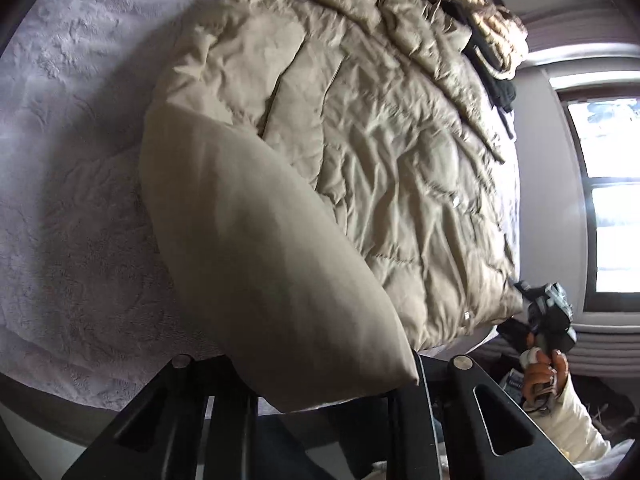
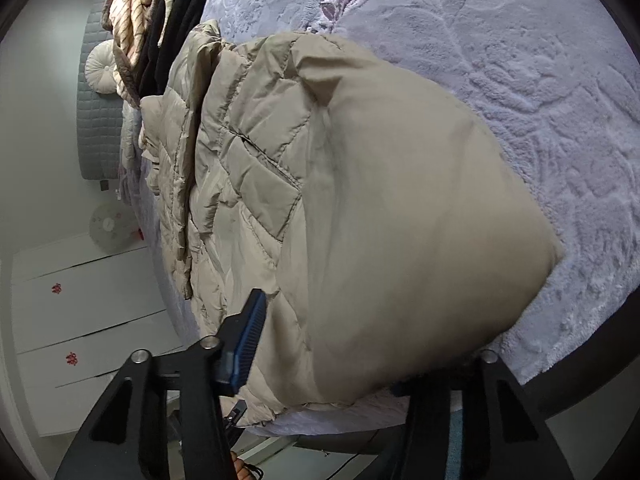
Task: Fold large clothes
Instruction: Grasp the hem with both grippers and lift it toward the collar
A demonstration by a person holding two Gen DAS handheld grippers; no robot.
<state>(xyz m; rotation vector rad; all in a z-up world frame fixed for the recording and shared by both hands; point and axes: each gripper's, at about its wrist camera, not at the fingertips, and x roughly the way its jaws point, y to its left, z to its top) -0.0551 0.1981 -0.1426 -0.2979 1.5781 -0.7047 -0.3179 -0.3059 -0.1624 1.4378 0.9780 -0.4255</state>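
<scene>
Right up against the left gripper [image 1: 320,384], a smooth beige corner of the puffer coat [image 1: 360,128] is bunched between its black fingers; the fabric fills the gap and the jaws look clamped on it. That corner is lifted off the bed and curls up over the rest of the garment. Beyond the left gripper the quilted coat spreads away across the pale plush bedspread [image 1: 72,152], its snaps showing along one edge. Farther off still, past the coat's far end, lie a striped garment [image 1: 492,20] and a black garment [image 1: 500,80].

Off to that gripper's right side, at the coat's other near corner, the person's hand [image 1: 546,372] in a cream sleeve [image 1: 576,420] holds the right gripper [image 2: 320,364]. From its own camera, this gripper has the coat's hem stuffed between its fingers too: one blue ribbed pad [image 2: 248,344] presses against the quilted fabric on one side, while the opposite finger is hidden under the raised, smooth lining. It is gripping the coat. The lifted flap hangs just ahead of the fingers, with the bedspread showing beyond it. Away to the other side stand a grey padded headboard [image 2: 100,120], a round cushion [image 2: 102,68] and white drawers [image 2: 80,300].
</scene>
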